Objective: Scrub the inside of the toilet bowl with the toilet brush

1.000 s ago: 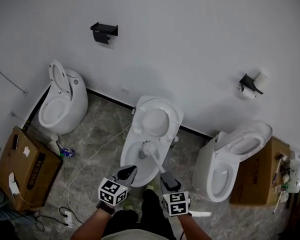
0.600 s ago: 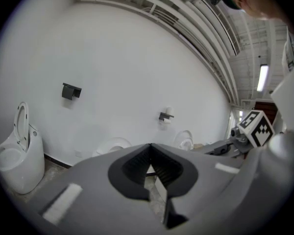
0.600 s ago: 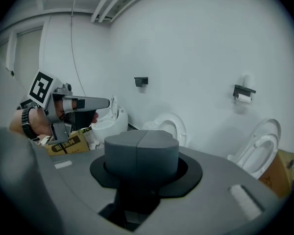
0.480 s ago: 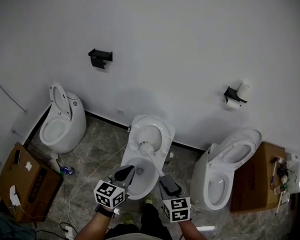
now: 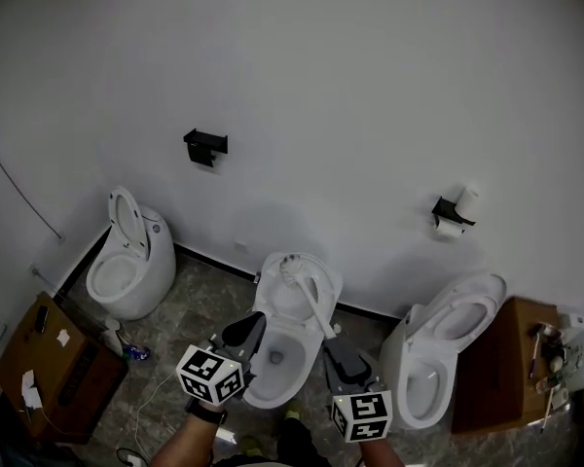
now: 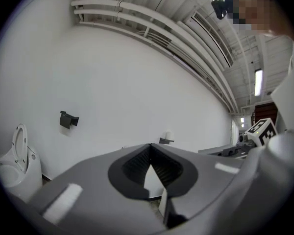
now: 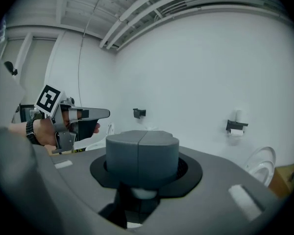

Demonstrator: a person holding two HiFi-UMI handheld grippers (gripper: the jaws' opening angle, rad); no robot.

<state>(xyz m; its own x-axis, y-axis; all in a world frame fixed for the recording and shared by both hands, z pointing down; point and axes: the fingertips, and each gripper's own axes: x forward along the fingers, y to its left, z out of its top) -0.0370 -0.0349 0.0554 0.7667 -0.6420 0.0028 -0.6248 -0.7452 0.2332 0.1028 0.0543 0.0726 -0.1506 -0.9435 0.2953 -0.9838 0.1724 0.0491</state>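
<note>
The middle toilet (image 5: 277,363) stands open, its seat and lid (image 5: 302,290) raised against the wall. A white toilet brush (image 5: 290,269) has its head up in front of the raised lid, above the bowl's back rim. Its handle (image 5: 319,309) slants down to my right gripper (image 5: 335,346), which is shut on it. In the right gripper view the right gripper (image 7: 141,133) shows closed jaws with the white handle end (image 7: 144,194) below them. My left gripper (image 5: 251,327) hovers over the bowl's left front, shut and empty. Seen from its own camera, the left gripper (image 6: 149,146) has its jaw tips meeting.
Another open toilet (image 5: 127,261) stands at the left and a third (image 5: 443,353) at the right. Cardboard boxes sit at far left (image 5: 49,368) and far right (image 5: 506,368). A black holder (image 5: 204,146) and a paper-roll holder (image 5: 453,212) hang on the wall.
The brush head has come up out of the bowl and now sits in front of the raised lid. The head view has tilted up, showing more wall.
</note>
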